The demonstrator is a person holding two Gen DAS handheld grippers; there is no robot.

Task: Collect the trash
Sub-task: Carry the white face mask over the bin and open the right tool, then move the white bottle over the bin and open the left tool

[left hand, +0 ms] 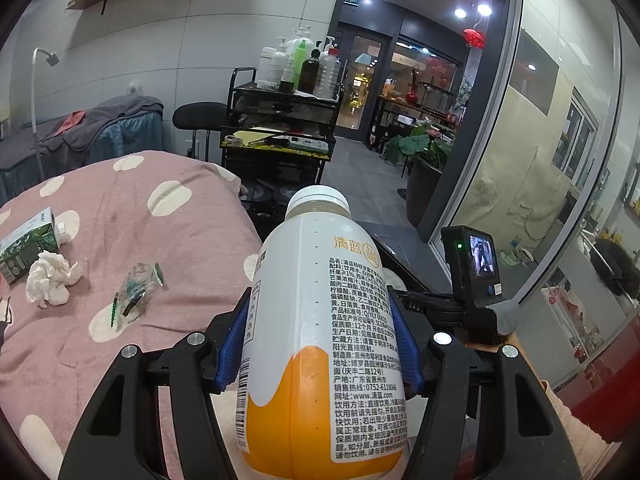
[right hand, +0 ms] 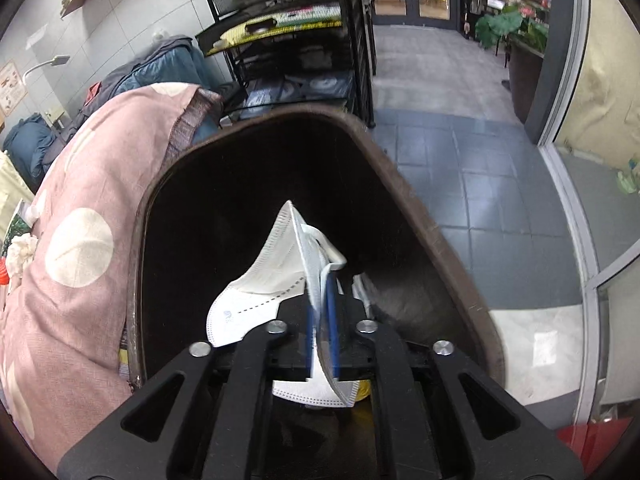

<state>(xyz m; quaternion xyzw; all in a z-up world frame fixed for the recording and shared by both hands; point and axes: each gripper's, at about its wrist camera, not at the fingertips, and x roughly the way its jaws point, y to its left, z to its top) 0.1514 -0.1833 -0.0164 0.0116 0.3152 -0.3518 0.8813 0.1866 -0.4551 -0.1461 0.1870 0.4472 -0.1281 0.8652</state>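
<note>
Trash lying scattered on the pink polka-dot bedcover (left hand: 132, 208) at the left: a green carton (left hand: 28, 244), a crumpled tissue (left hand: 50, 278) just beside it, a clear wrapper (left hand: 134, 294) nearer. Left gripper (left hand: 318, 344) clamping a white-and-orange drink bottle (left hand: 324, 340) between blue pads (left hand: 230, 344), cap pointing away. Right gripper (right hand: 322, 328) hanging over the dark bin (right hand: 416, 216) beside the bed, narrow-set tongs with a white face mask (right hand: 272, 280) between them; pressing or loose, cannot tell.
</note>
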